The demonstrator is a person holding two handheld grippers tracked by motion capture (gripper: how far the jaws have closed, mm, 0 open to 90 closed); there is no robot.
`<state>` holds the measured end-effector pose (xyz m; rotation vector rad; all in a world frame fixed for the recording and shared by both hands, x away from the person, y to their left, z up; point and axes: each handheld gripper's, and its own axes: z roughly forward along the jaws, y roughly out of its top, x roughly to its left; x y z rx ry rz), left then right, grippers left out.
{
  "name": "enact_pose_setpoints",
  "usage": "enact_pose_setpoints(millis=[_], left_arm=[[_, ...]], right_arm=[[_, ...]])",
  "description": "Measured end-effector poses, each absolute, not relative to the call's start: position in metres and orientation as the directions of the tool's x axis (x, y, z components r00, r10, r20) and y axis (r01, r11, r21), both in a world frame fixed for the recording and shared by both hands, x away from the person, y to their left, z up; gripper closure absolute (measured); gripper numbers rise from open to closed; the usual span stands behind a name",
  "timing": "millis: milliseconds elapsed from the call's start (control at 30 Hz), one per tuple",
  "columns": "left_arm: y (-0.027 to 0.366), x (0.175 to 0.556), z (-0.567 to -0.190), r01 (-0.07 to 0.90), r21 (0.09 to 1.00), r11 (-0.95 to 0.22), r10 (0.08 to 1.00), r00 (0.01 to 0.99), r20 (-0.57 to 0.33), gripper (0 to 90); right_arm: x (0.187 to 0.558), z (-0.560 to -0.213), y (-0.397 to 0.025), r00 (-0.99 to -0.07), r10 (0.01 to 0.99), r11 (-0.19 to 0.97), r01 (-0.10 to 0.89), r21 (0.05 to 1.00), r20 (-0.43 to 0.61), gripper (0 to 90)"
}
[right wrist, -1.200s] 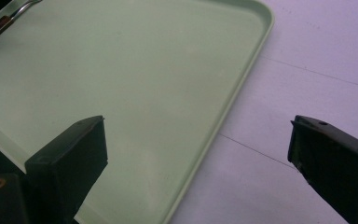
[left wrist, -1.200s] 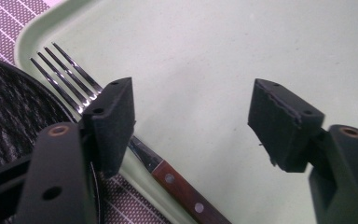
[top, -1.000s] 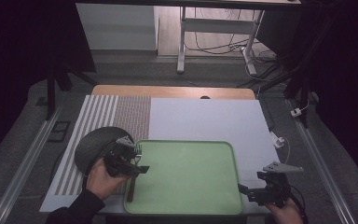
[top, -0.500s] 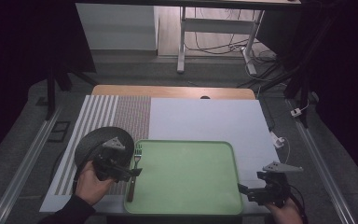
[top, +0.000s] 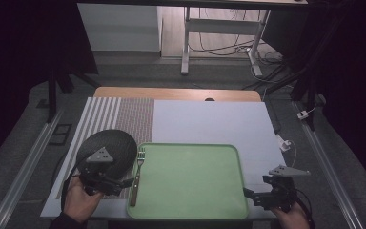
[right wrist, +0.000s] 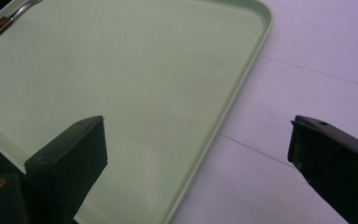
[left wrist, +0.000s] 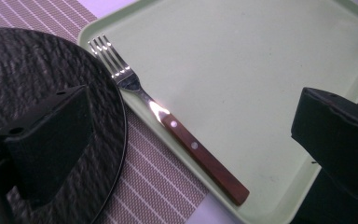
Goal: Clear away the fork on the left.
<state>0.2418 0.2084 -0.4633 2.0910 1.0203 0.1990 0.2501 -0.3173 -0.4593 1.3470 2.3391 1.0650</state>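
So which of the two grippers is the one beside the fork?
The left gripper: its open jaws point at the fork's wooden handle on the green tray's left edge. The right gripper sits at the tray's opposite, right edge.

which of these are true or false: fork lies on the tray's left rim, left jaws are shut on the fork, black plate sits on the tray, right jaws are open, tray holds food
1. The fork lies along the left rim of the green tray: true.
2. The left gripper is shut on the fork: false, its jaws stand open, holding nothing.
3. The black plate sits on the tray: false, it rests on the striped mat beside it.
4. The right gripper is open: true.
5. The tray holds food: false, its surface is bare.
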Motion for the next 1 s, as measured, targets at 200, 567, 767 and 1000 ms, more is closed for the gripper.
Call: enact_pose_setpoints(millis=[200, 567, 767, 1000], left_arm=[[0.22, 0.227, -0.463, 0.6, 0.723, -0.343, 0.739, 0.648, -0.187, 0.0], [0.245, 0.205, -0.471, 0.626, 0.73, -0.275, 0.766, 0.601, -0.228, 0.0], [0.256, 0.197, -0.475, 0.638, 0.727, -0.254, 0.788, 0.573, -0.228, 0.0], [0.261, 0.19, -0.478, 0.661, 0.7, -0.27, 0.81, 0.549, -0.206, 0.0]], right_arm=[[0.25, -0.459, -0.318, -0.547, 0.825, 0.308, 0.65, 0.695, 0.145, 4.6], [0.25, -0.459, -0.317, -0.546, 0.825, 0.309, 0.65, 0.694, 0.144, 4.5], [0.25, -0.459, -0.317, -0.544, 0.826, 0.307, 0.651, 0.694, 0.146, 4.5], [0.25, -0.459, -0.317, -0.545, 0.827, 0.312, 0.652, 0.691, 0.141, 4.5]])
